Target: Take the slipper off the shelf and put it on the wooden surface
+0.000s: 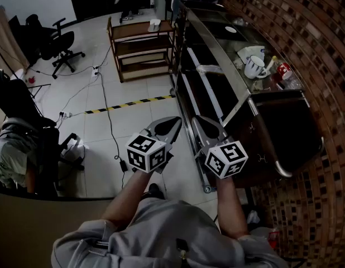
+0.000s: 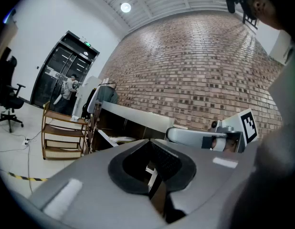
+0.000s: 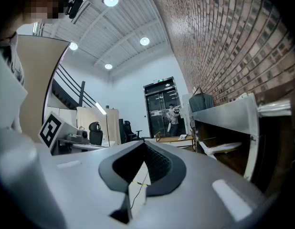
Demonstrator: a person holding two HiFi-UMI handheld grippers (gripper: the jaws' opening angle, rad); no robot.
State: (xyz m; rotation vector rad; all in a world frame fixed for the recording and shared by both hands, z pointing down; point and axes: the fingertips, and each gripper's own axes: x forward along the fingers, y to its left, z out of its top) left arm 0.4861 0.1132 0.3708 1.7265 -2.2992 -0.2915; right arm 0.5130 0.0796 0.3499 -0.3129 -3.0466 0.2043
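A pale slipper (image 1: 209,70) lies on a middle shelf of the long metal shelf unit (image 1: 217,43) on the right; it also shows in the left gripper view (image 2: 117,139) and the right gripper view (image 3: 225,148). A low wooden rack (image 1: 140,44) stands further back, with a small white thing (image 1: 154,24) on its top board. My left gripper (image 1: 177,120) (image 2: 150,143) and right gripper (image 1: 197,120) (image 3: 143,144) are held side by side in front of the body. Both point level along the shelf unit, well short of the slipper. Both are shut with nothing between the jaws.
Black cables (image 1: 108,110) and a yellow-black tape line (image 1: 128,103) cross the tiled floor. Office chairs (image 1: 55,43) stand at the left, and a person (image 1: 13,149) sits at the near left. A white mug (image 1: 254,67) and clutter sit on the unit's top. A brick wall (image 1: 306,43) runs behind.
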